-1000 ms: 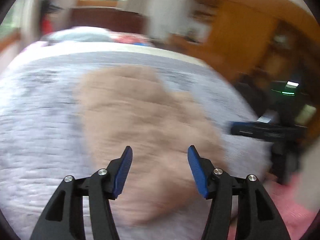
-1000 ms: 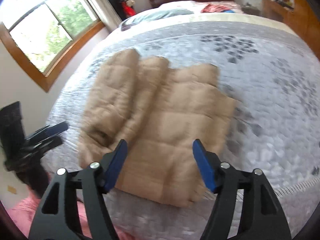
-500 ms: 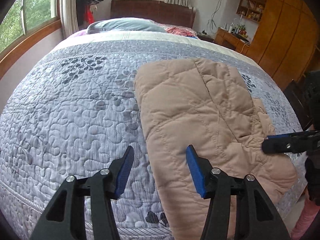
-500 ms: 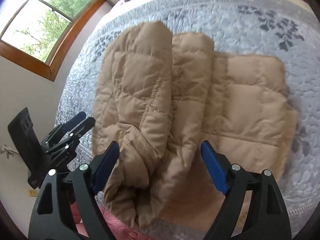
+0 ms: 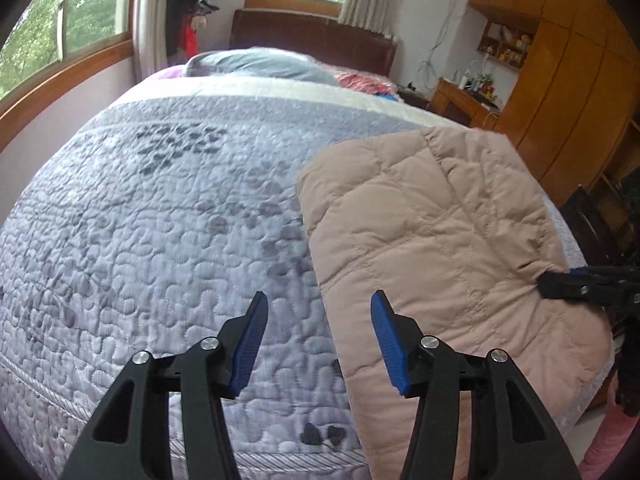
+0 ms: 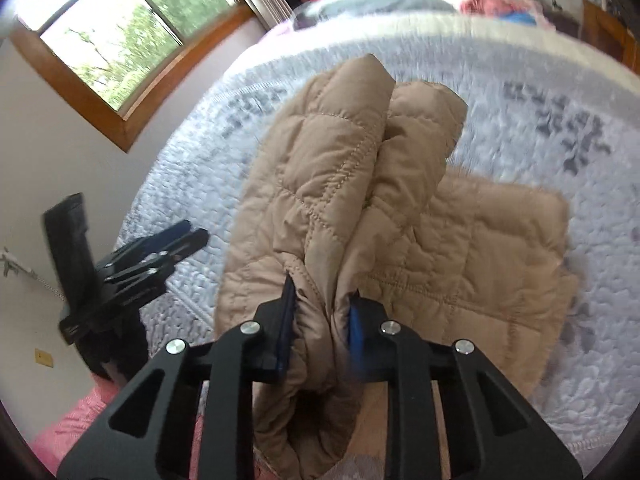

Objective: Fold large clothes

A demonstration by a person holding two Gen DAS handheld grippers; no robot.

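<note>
A tan quilted jacket (image 5: pixel 432 232) lies folded on the grey patterned bedspread (image 5: pixel 160 220), near the bed's front right corner. My left gripper (image 5: pixel 320 298) hovers open over the jacket's left edge, with nothing between its blue pads. In the right wrist view the jacket (image 6: pixel 340 160) is bunched into a long ridge. My right gripper (image 6: pixel 322 292) is closing on the ridge's near end, and its pads press into the fabric. Seen from the left wrist, the right gripper (image 5: pixel 544 282) bites the jacket's right edge. The left gripper (image 6: pixel 192 238) shows at the jacket's far side.
Pillows (image 5: pixel 256 62) and a dark headboard (image 5: pixel 312 36) stand at the far end of the bed. A wooden wardrobe (image 5: pixel 560 100) lines the right wall. Windows run along the left. The bed's front edge (image 5: pixel 280 460) is just below. The person's pink clothing (image 6: pixel 80 420) shows beside the bed.
My right gripper has closed on the jacket's near fold and lifted it into a ridge. My left gripper has shifted left, so the jacket now sits further right in its view.
</note>
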